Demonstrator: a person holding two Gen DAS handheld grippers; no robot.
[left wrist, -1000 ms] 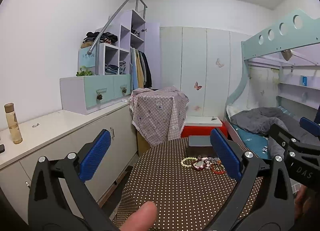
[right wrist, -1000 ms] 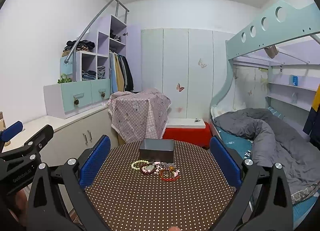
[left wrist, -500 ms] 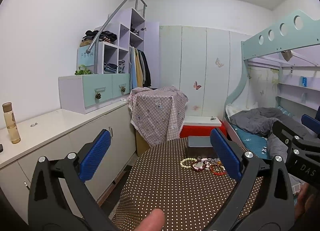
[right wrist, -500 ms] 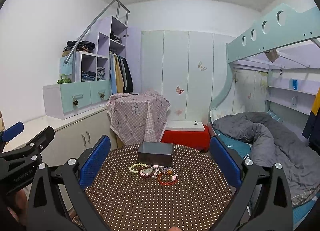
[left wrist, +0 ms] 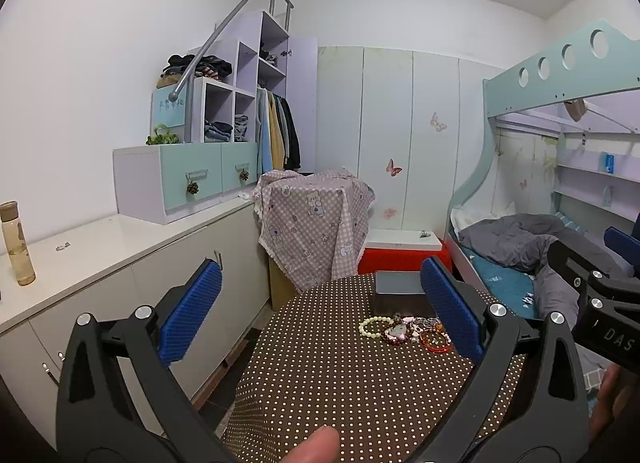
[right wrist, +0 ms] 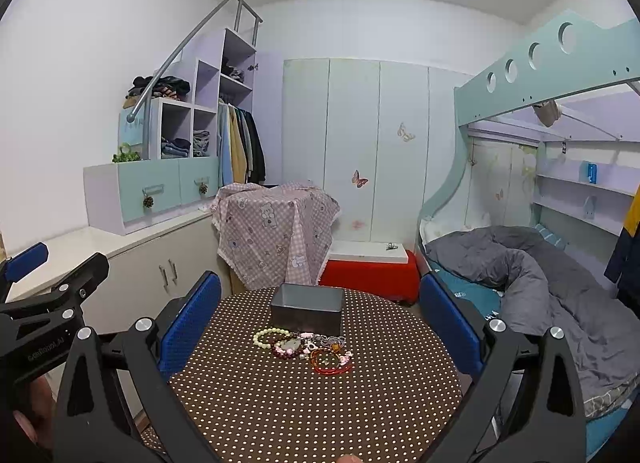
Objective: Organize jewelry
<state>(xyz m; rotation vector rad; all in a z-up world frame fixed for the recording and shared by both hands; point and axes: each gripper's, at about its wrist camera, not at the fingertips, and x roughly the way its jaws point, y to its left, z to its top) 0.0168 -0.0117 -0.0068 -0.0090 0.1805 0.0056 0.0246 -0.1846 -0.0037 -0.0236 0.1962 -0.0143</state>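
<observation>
We hold both tools above the near side of the round table with the brown white-dotted cloth (right wrist: 320, 403). Our left gripper (left wrist: 320, 315) has its blue ribbed pads spread wide with nothing between them, and our right gripper (right wrist: 320, 315) is spread just as wide, also holding nothing. The heap of beaded bracelets (right wrist: 306, 347) lies on the far half of the cloth, just in front of the open grey metal box (right wrist: 307, 313), apart from both tools. In the right wrist view we see the whole heap, from a pale cream bead ring at its left to red loops at its right, and the full box. In the left wrist view our right-hand pad hides part of the heap (left wrist: 404, 333) and the box (left wrist: 396, 293); only there do we see the amber bottle on the white counter (left wrist: 18, 245)
</observation>
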